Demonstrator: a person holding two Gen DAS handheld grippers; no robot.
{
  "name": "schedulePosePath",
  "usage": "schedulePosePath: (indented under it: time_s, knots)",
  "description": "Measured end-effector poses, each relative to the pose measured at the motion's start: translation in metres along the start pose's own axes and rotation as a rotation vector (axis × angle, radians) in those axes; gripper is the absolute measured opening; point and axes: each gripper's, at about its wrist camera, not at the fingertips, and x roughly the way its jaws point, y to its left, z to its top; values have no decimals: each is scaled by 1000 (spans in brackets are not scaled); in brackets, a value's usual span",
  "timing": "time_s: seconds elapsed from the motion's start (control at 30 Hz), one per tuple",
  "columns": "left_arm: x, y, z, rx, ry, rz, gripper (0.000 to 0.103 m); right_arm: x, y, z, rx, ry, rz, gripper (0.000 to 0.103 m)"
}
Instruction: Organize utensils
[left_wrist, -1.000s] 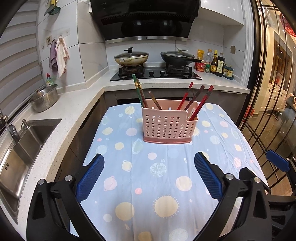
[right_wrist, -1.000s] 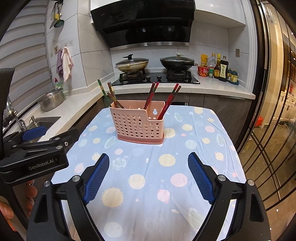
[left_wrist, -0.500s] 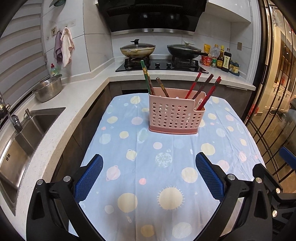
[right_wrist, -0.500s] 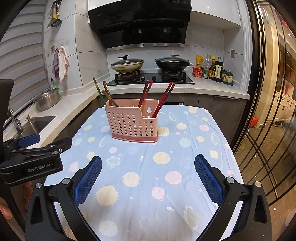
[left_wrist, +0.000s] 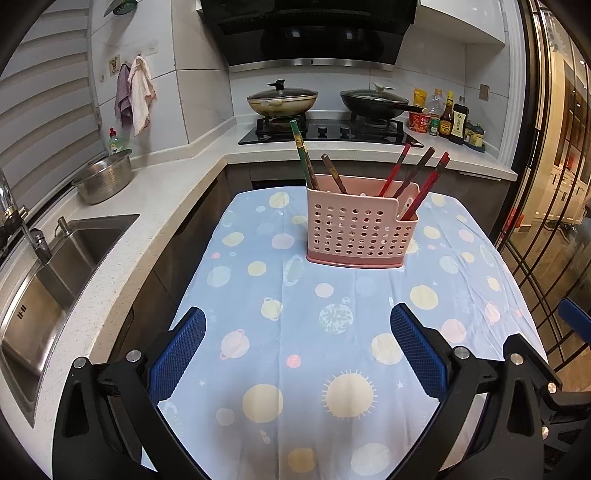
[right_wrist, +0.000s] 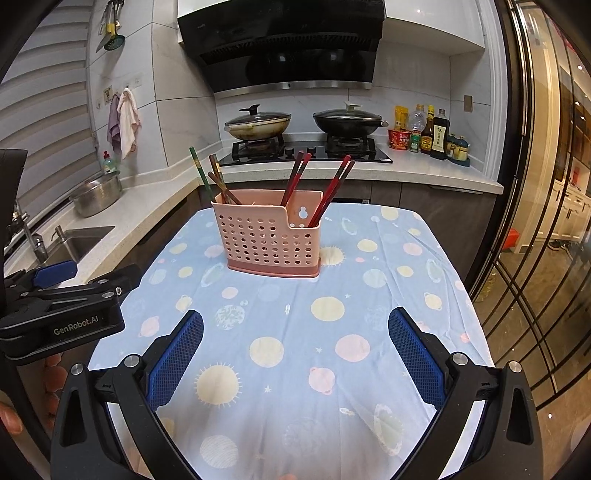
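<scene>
On the tablecloth (left_wrist: 280, 332), pink basket (left_wrist: 360, 230), red chopsticks (left_wrist: 424, 184) right compartment, darker chopsticks (left_wrist: 306, 162) left.

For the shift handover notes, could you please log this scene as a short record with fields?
surface: table with planet-print cloth
holder: pink perforated basket, upright on the cloth
left compartment: green and brown chopsticks
right compartment: red chopsticks
left gripper: open, holding nothing
right gripper: open, holding nothing
background: two lidded woks on the stove
</scene>
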Motion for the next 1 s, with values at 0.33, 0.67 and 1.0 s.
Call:
schedulePosePath:
  time_s: [0.33,0.67,1.0]
  knots:
    - [-3,1,0,6,-12,13,96,2,2,-2,-1,4,4,96]
    - [-7,2,2,19,-23,31,96,5,5,-5,0,8,7,96]
    - [-8,-2,0,31,-30,33,96,5,4,-4,1,11,10,96]
